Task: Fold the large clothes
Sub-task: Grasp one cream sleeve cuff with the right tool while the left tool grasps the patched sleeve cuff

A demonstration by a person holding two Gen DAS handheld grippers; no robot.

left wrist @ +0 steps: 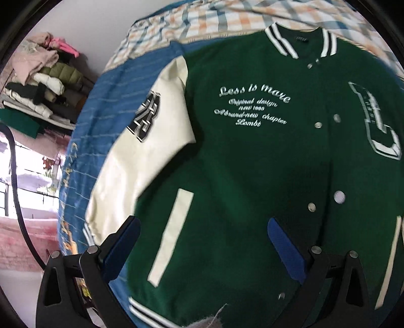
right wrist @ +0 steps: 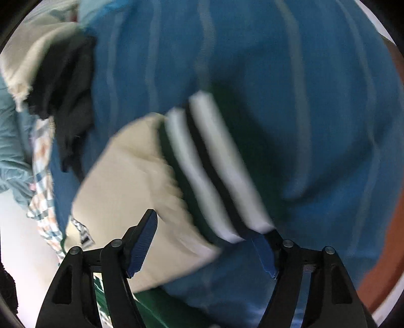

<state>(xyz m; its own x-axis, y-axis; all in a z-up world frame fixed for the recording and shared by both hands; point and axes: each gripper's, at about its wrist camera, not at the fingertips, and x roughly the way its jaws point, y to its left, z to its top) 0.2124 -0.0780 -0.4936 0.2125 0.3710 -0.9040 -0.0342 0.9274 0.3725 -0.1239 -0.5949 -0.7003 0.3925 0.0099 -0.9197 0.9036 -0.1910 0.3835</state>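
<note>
Barely begun: green varsity jacket (left wrist: 252, 164) lay flat, unfolded, on the blue bedspread (left wrist: 83, 131). Left gripper (left wrist: 204, 242) hovered spread above its hem; right gripper (right wrist: 207, 242) spread around the striped cuff (right wrist: 214, 171), not visibly pinching.

Green and cream jacket on blue striped bedding

The jacket (left wrist: 252, 164) is dark green with cream sleeves (left wrist: 141, 156), white script lettering and 2 cream pocket strips; its cuff (right wrist: 214, 171) is white with a black stripe (green at the edges). The blanket (right wrist: 303, 101) is blue with pale stripes, the sheet (left wrist: 202, 22) checked orange, blue and white. Gripper pads (left wrist: 285, 249) are blue.
</note>
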